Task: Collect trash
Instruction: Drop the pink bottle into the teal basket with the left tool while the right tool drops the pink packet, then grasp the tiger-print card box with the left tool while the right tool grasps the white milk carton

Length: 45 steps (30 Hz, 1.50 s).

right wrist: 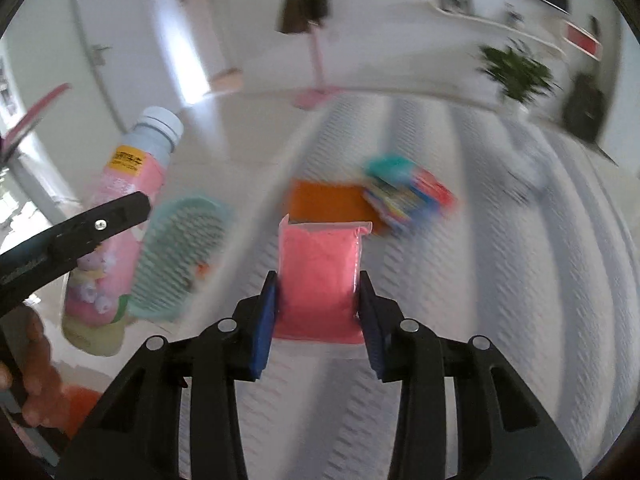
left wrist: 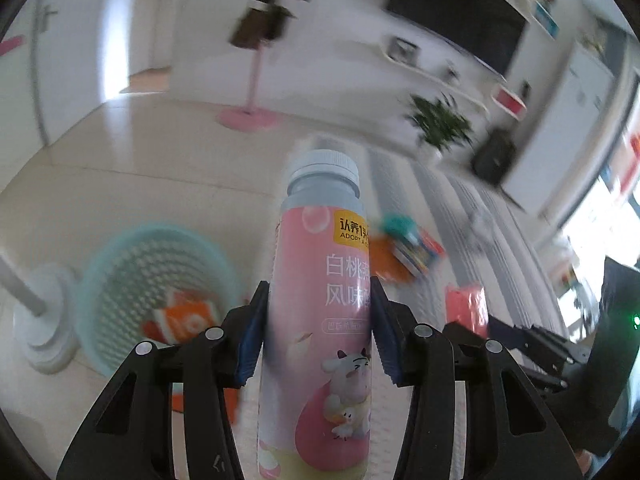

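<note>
My left gripper (left wrist: 318, 316) is shut on a pink drink bottle (left wrist: 320, 280) with a pale blue cap, held upright in the air; the bottle also shows in the right wrist view (right wrist: 116, 232). A mint green mesh basket (left wrist: 156, 292) stands on the floor to the lower left, with an orange wrapper (left wrist: 184, 320) inside; the basket also shows in the right wrist view (right wrist: 180, 252). My right gripper (right wrist: 318, 308) is shut on a pink packet (right wrist: 320, 280), held above the striped rug (right wrist: 480, 280).
On the rug lie an orange sheet (right wrist: 328, 200) and colourful wrappers (right wrist: 404, 188). A white stand base (left wrist: 44, 320) sits left of the basket. A pink stand (left wrist: 248, 116), a potted plant (left wrist: 438, 124) and a TV (left wrist: 456, 20) are farther back.
</note>
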### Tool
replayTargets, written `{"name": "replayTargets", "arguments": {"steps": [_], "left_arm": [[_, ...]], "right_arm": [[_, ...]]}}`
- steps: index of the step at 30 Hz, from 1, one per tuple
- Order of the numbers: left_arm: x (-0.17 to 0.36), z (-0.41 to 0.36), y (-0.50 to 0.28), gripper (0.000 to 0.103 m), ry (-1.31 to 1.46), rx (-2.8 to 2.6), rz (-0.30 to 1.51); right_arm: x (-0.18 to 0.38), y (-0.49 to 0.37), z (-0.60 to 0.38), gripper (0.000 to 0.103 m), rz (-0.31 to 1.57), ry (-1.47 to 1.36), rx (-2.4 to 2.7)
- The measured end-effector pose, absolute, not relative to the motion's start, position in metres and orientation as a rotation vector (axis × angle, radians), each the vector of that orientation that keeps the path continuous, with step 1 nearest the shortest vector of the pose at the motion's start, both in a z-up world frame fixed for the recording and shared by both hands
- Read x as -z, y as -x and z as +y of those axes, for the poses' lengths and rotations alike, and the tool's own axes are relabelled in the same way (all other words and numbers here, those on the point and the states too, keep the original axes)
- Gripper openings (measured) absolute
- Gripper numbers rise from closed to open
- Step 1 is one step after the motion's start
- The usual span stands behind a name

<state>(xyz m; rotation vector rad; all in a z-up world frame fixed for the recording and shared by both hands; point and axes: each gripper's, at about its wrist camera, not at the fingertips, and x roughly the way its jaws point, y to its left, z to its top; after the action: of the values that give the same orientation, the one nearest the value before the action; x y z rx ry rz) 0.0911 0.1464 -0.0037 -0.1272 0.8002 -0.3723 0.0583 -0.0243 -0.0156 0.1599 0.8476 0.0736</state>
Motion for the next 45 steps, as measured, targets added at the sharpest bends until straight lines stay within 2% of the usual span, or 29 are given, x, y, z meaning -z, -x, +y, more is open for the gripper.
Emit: {"name": "replayTargets", "arguments": {"steps": [4,9,15,19,22,24,30,33,39,45], "left_arm": [[0.000,0.203,-0.129,0.046,0.210,0.245,0.779],[0.021,0.257,-0.158,0.046,0.328,0.135,0.801],[0.061,0.288,-0.176,0.046,0.381,0.051,0.870],[0.067,0.299,-0.182,0.047,0.373,0.021,0.877],[0.061,0.310,-0.179,0.057,0.392,0.010,0.847],[0.059,0.313,-0.177,0.057,0.392,0.007,0.838],[0.053,0.301,-0.174,0.055,0.363,0.045,0.804],[0.045,0.284,-0.171,0.051,0.342,0.093,0.769],[0.018,0.232,-0.161,0.051,0.317,0.248,0.696],[0.005,0.147,-0.156,0.051,0.253,0.450,0.717]], "right_arm": [[0.008,-0.095,0.020,0.035,0.828,-0.141,-0.169],[0.019,-0.135,0.066,0.035,0.858,-0.132,-0.247],[0.053,-0.179,0.114,0.036,0.945,-0.121,-0.304],[0.073,-0.199,0.135,0.036,1.001,-0.153,-0.319],[0.083,-0.210,0.142,0.042,1.021,-0.165,-0.321],[0.089,-0.215,0.143,0.042,1.038,-0.174,-0.323],[0.094,-0.214,0.128,0.042,1.046,-0.189,-0.314],[0.088,-0.204,0.108,0.042,1.030,-0.210,-0.296],[0.046,-0.183,0.049,0.042,0.924,-0.220,-0.214],[0.008,-0.161,-0.047,0.043,0.810,-0.206,-0.043]]}}
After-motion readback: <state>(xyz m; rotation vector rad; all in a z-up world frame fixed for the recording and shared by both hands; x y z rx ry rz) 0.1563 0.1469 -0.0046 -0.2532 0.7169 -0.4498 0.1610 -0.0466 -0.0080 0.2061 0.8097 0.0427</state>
